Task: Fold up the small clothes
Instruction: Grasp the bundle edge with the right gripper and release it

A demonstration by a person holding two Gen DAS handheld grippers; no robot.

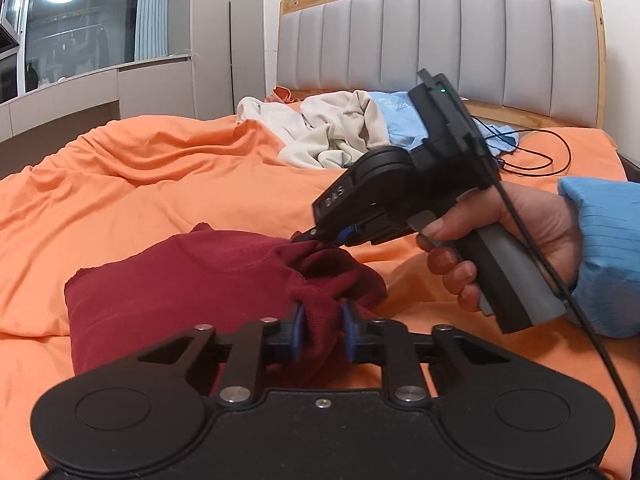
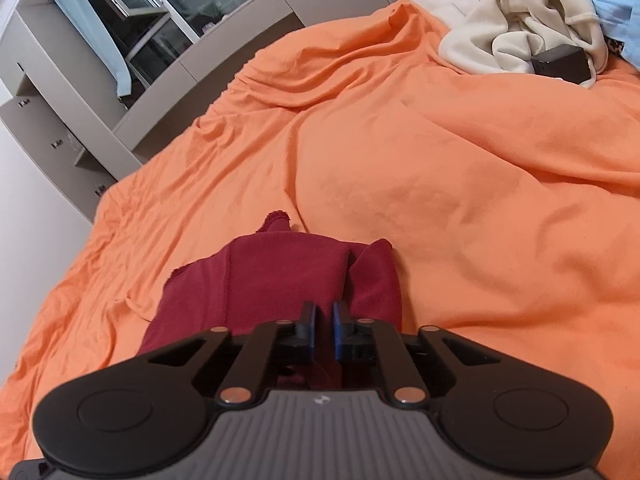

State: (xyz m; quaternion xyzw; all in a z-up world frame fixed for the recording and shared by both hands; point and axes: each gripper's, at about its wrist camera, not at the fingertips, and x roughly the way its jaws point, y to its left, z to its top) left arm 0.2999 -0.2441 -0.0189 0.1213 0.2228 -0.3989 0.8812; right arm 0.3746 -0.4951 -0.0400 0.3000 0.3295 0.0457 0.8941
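A dark red garment point(image 1: 192, 280) lies on the orange bedspread point(image 1: 140, 184), partly folded. My left gripper point(image 1: 323, 334) is shut on a bunched near edge of the red garment, low over the bed. My right gripper point(image 1: 306, 237), held in a hand with a blue sleeve, is shut on the garment's right corner and lifts it slightly. In the right wrist view the right gripper point(image 2: 323, 330) has its blue pads close together with red cloth point(image 2: 280, 276) between and below them.
A pile of cream and light blue clothes point(image 1: 340, 128) lies near the grey padded headboard point(image 1: 440, 40). A black cable point(image 1: 536, 152) runs across the bed at the right. A small black box point(image 2: 560, 65) sits beside the pile. Grey cabinets point(image 2: 60, 80) stand along the left side.
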